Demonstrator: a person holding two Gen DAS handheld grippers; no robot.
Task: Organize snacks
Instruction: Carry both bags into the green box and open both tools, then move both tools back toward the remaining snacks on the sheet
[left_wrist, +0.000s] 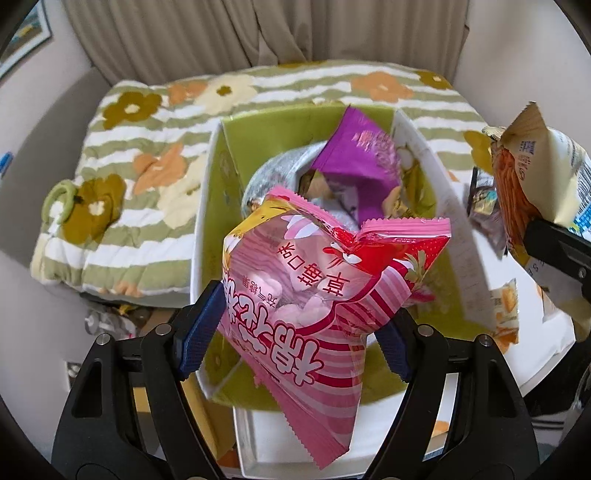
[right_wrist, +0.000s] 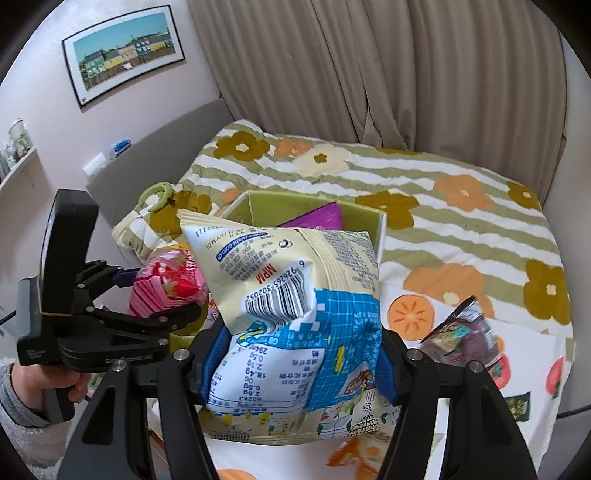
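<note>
Clamping a pink marshmallow bag (left_wrist: 314, 295) printed 草莓口味 between the blue pads of the left gripper (left_wrist: 295, 332), jaws about half closed on it, hanging over the green-lined box (left_wrist: 214, 206). Pinching a cream-and-blue snack bag (right_wrist: 295, 325), marked MPM above its barcode, in the right gripper (right_wrist: 299, 365), jaws narrowed on it. Sitting further on in the box: a purple packet (left_wrist: 358, 162). Lying beyond: a floral quilt (left_wrist: 147, 155), beige curtains (right_wrist: 369, 74).

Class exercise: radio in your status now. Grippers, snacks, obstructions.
Left gripper shut on pink marshmallow bag. Right gripper shut on cream-and-blue snack bag. Green box ahead, partly filled.
</note>
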